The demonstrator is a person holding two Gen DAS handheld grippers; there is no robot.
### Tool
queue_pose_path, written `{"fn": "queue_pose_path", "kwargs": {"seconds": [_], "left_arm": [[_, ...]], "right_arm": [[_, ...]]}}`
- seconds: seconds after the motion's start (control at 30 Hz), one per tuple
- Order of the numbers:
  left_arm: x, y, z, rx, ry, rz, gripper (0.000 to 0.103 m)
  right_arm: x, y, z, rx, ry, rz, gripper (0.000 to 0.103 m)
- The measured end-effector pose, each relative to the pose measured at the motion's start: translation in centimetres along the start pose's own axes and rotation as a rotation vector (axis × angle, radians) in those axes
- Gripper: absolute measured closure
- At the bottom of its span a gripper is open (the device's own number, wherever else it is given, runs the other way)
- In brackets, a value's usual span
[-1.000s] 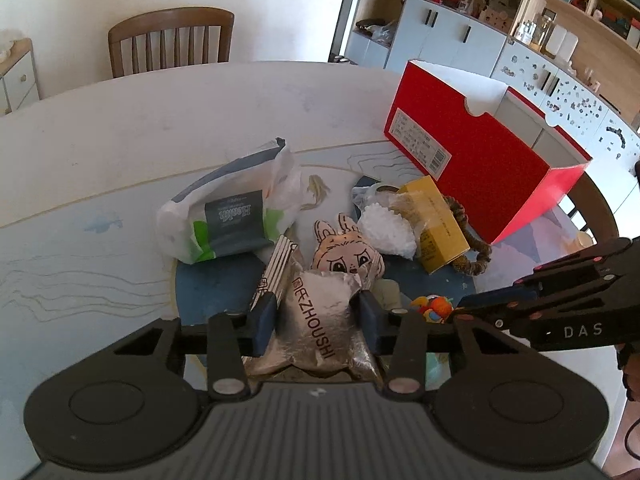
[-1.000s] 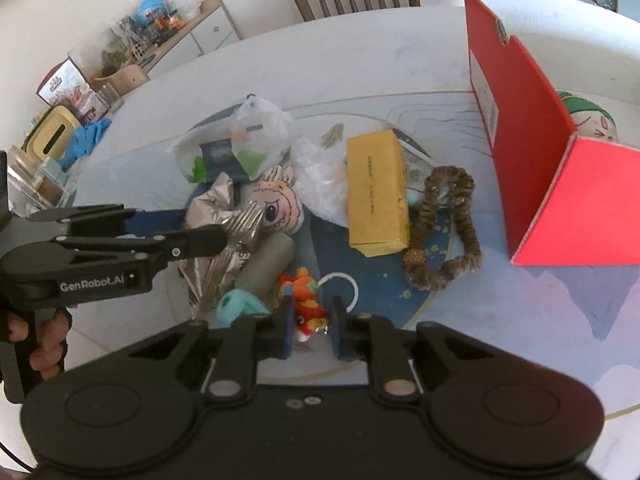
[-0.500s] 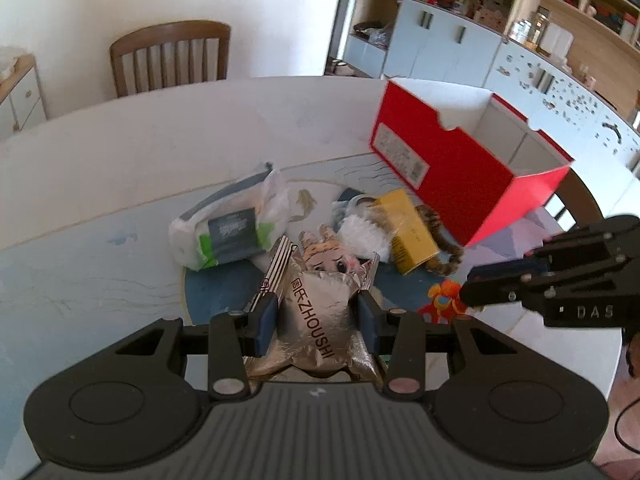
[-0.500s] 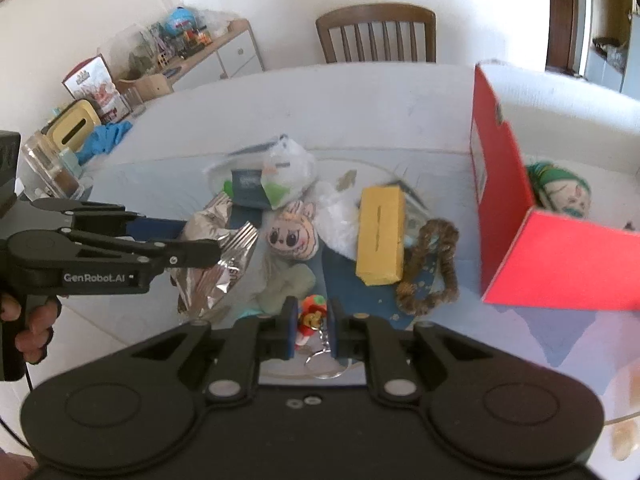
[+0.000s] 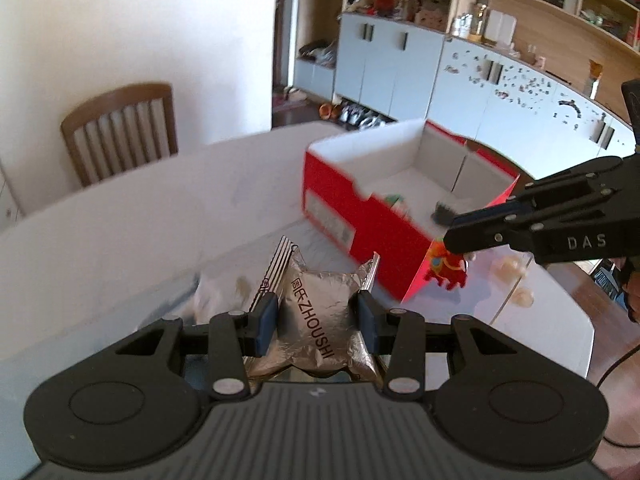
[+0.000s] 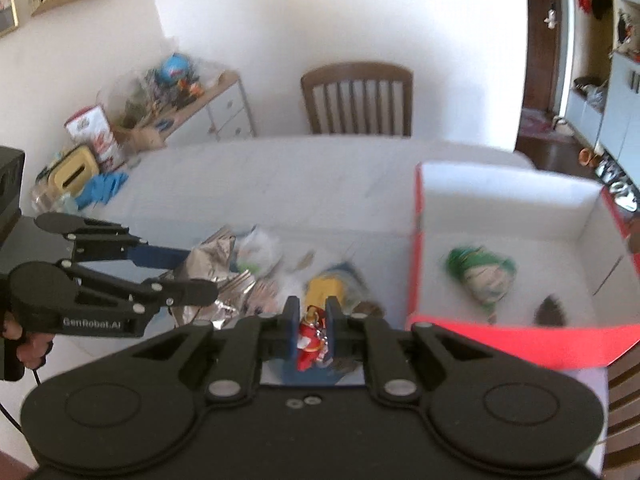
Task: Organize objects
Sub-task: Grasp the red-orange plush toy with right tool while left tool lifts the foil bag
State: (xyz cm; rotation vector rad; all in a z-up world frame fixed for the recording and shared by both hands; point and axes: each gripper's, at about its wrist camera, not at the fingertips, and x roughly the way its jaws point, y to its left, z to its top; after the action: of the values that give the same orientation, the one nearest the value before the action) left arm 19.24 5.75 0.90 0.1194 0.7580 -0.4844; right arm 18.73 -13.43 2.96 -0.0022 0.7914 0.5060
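Left wrist view. The left gripper [image 5: 316, 322] is clamped on a crinkled silver foil pouch printed with dark lettering [image 5: 320, 316], its blue pads pressing both edges; the pouch is carried in the air above the white round table [image 5: 120, 232]. Beyond it stands the open red cardboard box with a white lining [image 5: 360, 216], already holding a few items. At the right edge, the black right gripper [image 5: 460, 238] carries a small red and orange toy figure [image 5: 446, 270], which hangs beside the box's near corner.

Right wrist view. The right gripper [image 6: 314, 330] is closed on the red toy figure [image 6: 310, 336], which has a small metal chain attached; its jaws have just been closing on the toy between them. The box [image 6: 520, 332] lies to the right, with a green and white round bundle [image 6: 482, 276] and a small dark object [image 6: 550, 312] inside. The left gripper [image 6: 192, 276] holds the foil pouch [image 6: 212, 256] over the remaining clutter, including a yellow rectangular packet [image 6: 324, 292].

Step in hand: both picks appear complete, with transport toward the box under way. The next move calls for bringing each load over the box's open top, clearing the red wall, before releasing.
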Motion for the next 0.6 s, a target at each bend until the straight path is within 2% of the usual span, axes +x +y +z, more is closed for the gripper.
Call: {"fn": "queue_pose_path", "kwargs": {"seconds": [0.3,0.6], "left_arm": [[1.9,-4.2,6.1,0.061,-0.045,-0.005,0.062],[6.6,-9.0,10.7,0.095,-0.007,-0.005,0.062]], "right_arm": [[-3.1,-5.3,2.7,0.007,-0.103,-0.065,0.092],[-3.9,-10.6,4.1,0.001,-0.12,-0.097,0.092]]}}
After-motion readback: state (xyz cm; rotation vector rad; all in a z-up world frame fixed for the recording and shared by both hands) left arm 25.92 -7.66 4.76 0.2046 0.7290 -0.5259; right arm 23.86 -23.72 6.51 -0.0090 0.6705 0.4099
